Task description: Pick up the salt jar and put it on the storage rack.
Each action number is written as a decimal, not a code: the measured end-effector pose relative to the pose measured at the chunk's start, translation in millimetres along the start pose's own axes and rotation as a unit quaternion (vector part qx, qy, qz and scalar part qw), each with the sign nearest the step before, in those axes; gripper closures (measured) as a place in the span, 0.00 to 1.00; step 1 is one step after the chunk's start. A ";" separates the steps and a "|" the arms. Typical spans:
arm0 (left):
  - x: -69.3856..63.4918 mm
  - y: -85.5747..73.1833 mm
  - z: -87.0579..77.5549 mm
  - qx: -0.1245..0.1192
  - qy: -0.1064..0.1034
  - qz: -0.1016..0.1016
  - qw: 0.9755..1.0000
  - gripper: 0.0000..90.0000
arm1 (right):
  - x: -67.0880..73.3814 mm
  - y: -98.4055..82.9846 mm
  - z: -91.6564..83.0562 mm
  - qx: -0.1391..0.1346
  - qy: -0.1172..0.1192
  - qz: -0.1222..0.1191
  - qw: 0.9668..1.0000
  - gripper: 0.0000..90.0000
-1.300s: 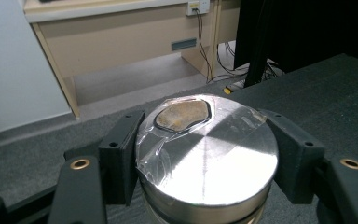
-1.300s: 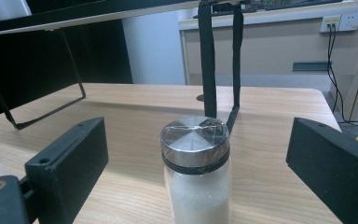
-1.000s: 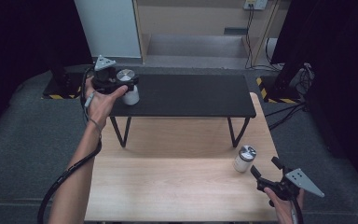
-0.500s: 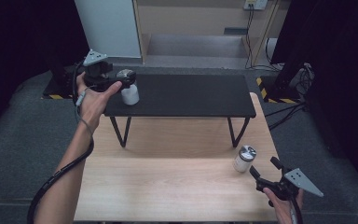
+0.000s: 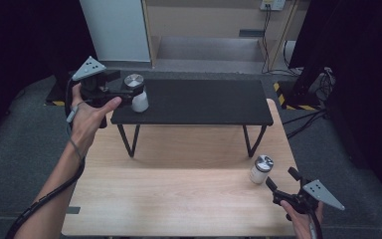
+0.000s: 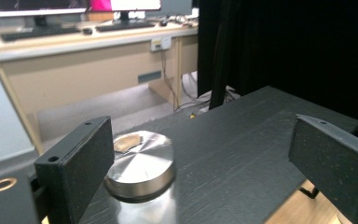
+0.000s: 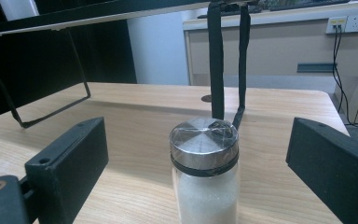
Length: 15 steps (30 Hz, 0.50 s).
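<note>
Spreading its black jaws wide, the left gripper (image 5: 129, 92) is hovering around the first white, silver-capped shaker jar (image 5: 137, 93) standing at the left end of the black raised shelf (image 5: 204, 102), apparently done there. Equally wide-open, the right gripper (image 5: 280, 180) is facing the second such jar (image 5: 260, 169) on the wooden table (image 5: 179, 199), apparently waiting to be shelved.

Two upright shakers, silver caps: one (image 5: 138, 93) on black shelf's left end, other (image 5: 260, 169) on wooden table.
</note>
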<state>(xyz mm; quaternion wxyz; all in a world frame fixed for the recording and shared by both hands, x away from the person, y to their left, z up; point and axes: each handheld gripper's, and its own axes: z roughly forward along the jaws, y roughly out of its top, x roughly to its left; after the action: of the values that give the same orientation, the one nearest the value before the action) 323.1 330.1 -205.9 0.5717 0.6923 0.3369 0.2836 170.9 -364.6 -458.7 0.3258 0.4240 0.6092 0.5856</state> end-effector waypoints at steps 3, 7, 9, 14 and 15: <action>1.4 -6.0 -6.2 -0.018 -0.026 -0.002 1.000 0.07 | 0.1 -0.1 0.4 0.001 0.000 0.000 1.000 0.06; 1.1 -9.6 -11.3 -0.025 -0.059 0.007 0.998 0.07 | 0.2 0.0 0.3 0.001 0.000 -0.001 1.000 0.06; 0.3 -13.1 -12.5 -0.032 -0.073 0.000 0.997 0.07 | 0.4 0.1 0.2 0.001 0.000 -0.001 1.000 0.06; -4.7 -15.9 -12.4 -0.034 -0.114 0.011 0.993 0.07 | 1.2 0.3 0.3 0.001 0.001 -0.001 1.000 0.06; -5.5 -16.2 -11.9 -0.033 -0.125 0.014 0.991 0.07 | 1.3 0.3 0.2 0.001 0.000 -0.001 1.000 0.06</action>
<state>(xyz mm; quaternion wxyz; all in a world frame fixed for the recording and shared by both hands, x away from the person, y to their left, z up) 308.2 334.8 -219.6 0.6278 0.7078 0.2432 0.2139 170.6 -363.4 -458.2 0.3255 0.4238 0.6103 0.5848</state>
